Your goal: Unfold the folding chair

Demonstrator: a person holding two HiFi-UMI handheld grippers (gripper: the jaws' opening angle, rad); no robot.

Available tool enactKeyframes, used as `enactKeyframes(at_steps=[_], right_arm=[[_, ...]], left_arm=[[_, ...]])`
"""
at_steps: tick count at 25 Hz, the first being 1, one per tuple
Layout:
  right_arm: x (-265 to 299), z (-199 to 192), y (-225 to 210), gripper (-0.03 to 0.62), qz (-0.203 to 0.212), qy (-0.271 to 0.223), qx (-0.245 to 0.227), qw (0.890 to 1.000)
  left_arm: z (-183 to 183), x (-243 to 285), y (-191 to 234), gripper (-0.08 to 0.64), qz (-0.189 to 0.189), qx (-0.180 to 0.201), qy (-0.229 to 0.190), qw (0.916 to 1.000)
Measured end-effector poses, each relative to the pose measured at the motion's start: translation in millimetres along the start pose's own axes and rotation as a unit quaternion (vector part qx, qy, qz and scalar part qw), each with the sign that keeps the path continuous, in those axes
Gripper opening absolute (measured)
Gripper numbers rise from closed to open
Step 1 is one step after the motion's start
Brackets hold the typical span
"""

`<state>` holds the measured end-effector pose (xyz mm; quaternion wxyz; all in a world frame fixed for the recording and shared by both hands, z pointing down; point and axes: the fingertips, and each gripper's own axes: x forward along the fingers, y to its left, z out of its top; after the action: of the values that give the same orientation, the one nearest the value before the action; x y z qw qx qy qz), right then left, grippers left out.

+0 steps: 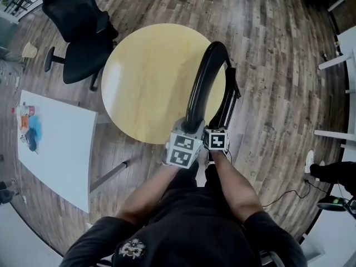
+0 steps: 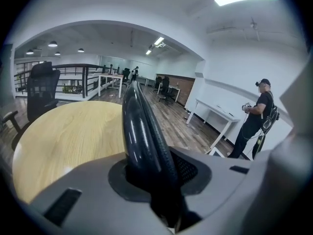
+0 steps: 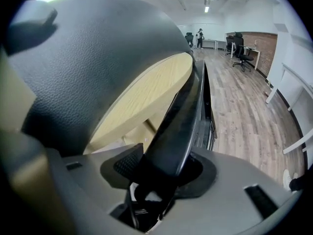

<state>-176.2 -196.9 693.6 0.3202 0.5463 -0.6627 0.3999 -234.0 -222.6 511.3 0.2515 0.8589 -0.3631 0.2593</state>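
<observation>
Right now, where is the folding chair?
Head view centre: the folding chair stands folded at the round table's right edge, held by left gripper and right gripper.

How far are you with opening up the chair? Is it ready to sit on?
Not yet. Done: the left tool grips the chair by its padded part, the right tool by a thinner edge. In hand: it is held up beside the round table. Left: the chair is folded flat, so all the opening remains.
</observation>
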Motion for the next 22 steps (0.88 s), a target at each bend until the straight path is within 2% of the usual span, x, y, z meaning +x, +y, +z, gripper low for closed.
enactKeyframes(at_steps=[10,17,22], right_arm=[[-15,-3,-17,0.199,0.016,-0.028,0.027,0.999],[-40,-12,-47,0.198,0.036,-0.045,0.041,0.998],[-63,-19,-74,0.192,0.051,-0.061,0.049,0.996]], left_arm=[[9,4,-28,0.109,0.0,0.04,0.002,0.9992],[18,8,-78,0.114,0.012,0.059,0.006,0.9982],[27,14,-120,0.123,0.018,0.085,0.001,0.9962]])
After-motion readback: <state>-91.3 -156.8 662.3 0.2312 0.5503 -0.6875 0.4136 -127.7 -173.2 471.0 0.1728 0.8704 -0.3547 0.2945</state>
